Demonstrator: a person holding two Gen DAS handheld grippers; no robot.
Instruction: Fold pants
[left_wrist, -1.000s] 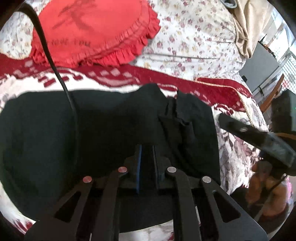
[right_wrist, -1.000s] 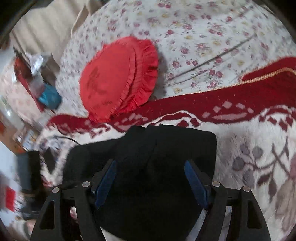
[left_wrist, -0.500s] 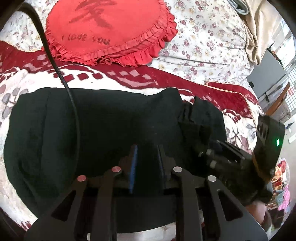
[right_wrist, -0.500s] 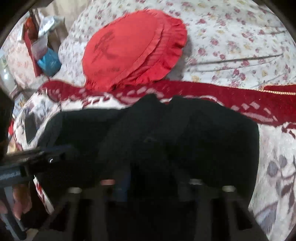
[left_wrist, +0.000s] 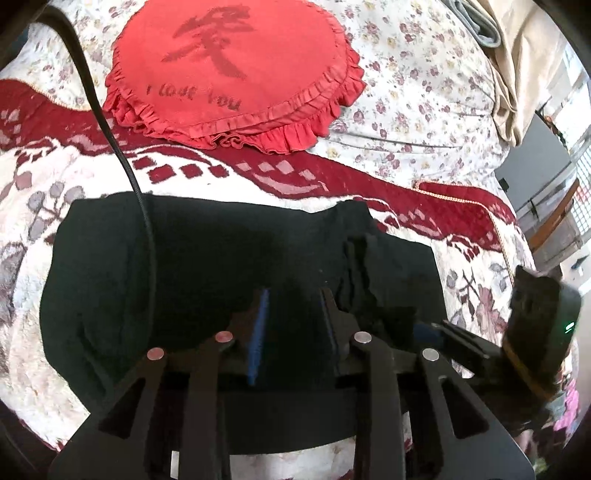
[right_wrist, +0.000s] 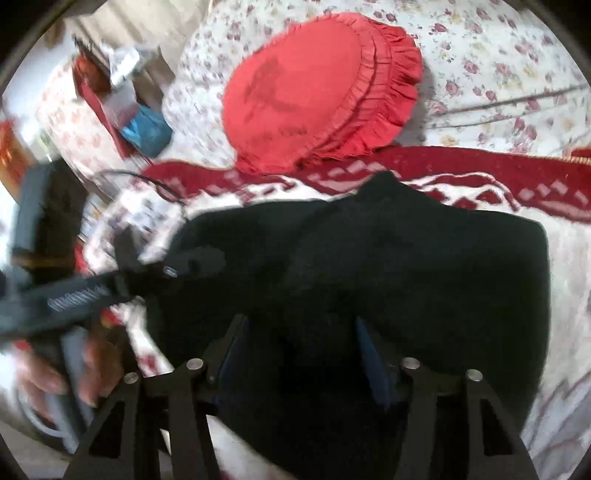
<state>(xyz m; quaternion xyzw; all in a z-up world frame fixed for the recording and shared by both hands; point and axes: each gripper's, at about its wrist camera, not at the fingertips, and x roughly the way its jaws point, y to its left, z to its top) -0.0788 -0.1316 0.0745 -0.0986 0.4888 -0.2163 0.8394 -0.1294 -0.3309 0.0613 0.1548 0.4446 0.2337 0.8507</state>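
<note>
The black pants (left_wrist: 207, 266) lie folded in a wide bundle on the red and white blanket (left_wrist: 74, 166); they also show in the right wrist view (right_wrist: 388, 266). My left gripper (left_wrist: 293, 295) hovers over the near edge of the pants with its jaws apart and nothing between them. My right gripper (right_wrist: 299, 325) is over the pants too, jaws wide apart and empty. The right gripper's body (left_wrist: 532, 332) shows at the pants' right end in the left wrist view. The left gripper's body (right_wrist: 74, 291) shows blurred at the pants' left end.
A round red frilled cushion (left_wrist: 236, 74) lies behind the pants on a floral sheet (left_wrist: 424, 92); it also shows in the right wrist view (right_wrist: 317, 96). A black cable (left_wrist: 122, 155) runs across the pants' left part. Beige cloth (left_wrist: 517, 66) and furniture stand at the right.
My left gripper has opened from nearly shut and drawn back a little. My right gripper swung across the pants and is open again. The pants lie flatter.
</note>
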